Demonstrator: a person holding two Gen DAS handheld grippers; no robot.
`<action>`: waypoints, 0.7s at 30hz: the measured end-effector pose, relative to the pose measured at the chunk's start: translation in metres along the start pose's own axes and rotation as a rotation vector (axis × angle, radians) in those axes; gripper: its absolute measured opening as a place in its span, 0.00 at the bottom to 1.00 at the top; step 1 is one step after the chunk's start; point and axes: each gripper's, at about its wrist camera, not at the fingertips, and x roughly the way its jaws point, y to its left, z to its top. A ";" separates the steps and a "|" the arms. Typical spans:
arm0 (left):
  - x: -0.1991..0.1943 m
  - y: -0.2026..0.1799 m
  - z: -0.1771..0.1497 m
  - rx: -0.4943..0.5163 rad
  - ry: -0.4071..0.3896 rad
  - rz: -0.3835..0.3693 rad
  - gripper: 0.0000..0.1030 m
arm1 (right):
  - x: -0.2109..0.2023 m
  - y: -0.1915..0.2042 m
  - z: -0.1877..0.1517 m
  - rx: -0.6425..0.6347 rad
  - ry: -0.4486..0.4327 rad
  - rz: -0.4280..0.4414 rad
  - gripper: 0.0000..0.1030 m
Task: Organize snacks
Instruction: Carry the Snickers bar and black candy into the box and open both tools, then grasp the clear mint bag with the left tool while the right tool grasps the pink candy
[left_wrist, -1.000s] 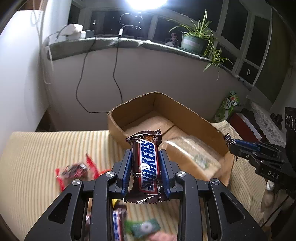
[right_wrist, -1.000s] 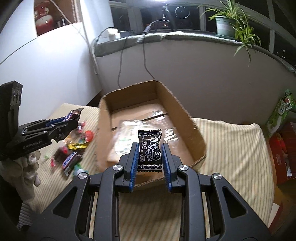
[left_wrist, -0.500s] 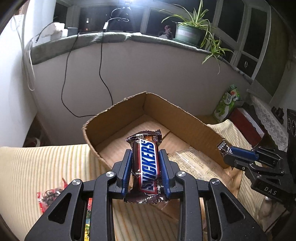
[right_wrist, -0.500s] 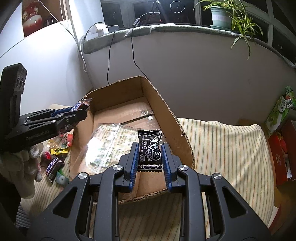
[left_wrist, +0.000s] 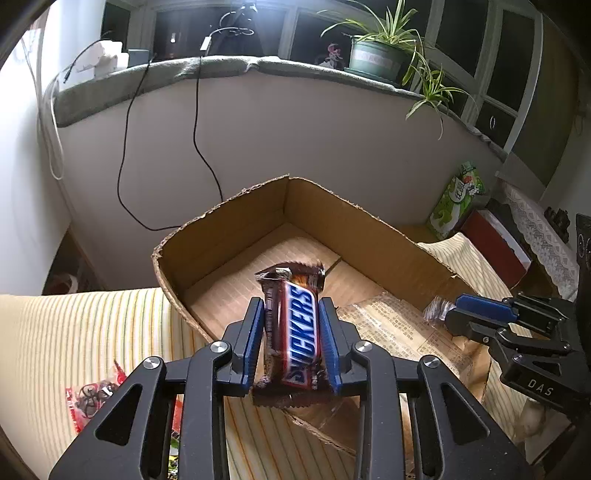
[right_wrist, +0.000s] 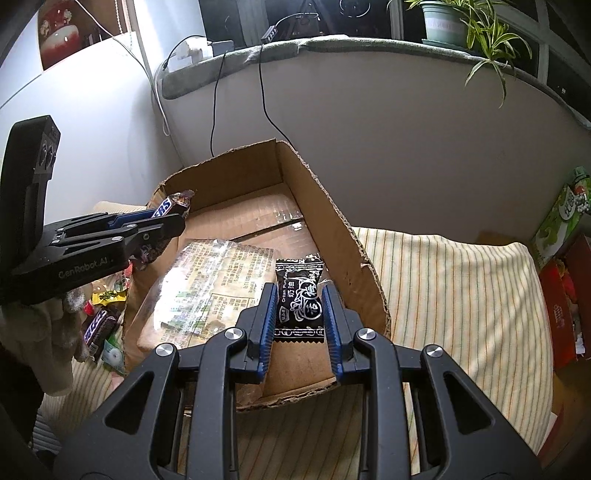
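- We have the left gripper clamped on a Snickers bar; blue fingers press both long sides, bar pointing away from the camera, crimped ends sticking out front and back.
- Bar hangs over the near-left wall of the cardboard box, above the box floor, not touching it.
- Right gripper is closed on a black candy packet with white print; fingers pinch its two side edges, top crimp poking out past the tips.
- Packet sits above the box interior near the right wall, over the near end.
- Inside the box we see a clear plastic bag with printed text lying flat on the bottom, toward the near half.
- Box stands open-topped on a cream striped cloth; torn edges along the rim.
- Loose snacks lie on the cloth just left of the box: another Snickers, a yellow wrapper, a green one. In the left view a red wrapper lies on the cloth at lower left.
- Both grippers are over the box from opposite sides, apart from each other.
- Behind: grey wall with black cable, window ledge with potted plant.
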 end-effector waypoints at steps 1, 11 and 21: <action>0.000 0.000 0.000 -0.001 -0.001 0.001 0.29 | 0.001 0.001 0.002 -0.002 -0.001 0.000 0.25; -0.009 0.002 0.001 -0.007 -0.015 -0.004 0.33 | -0.004 0.002 0.001 0.000 -0.015 -0.006 0.41; -0.035 -0.001 -0.008 0.005 -0.046 -0.001 0.33 | -0.027 0.016 -0.003 -0.016 -0.033 -0.006 0.42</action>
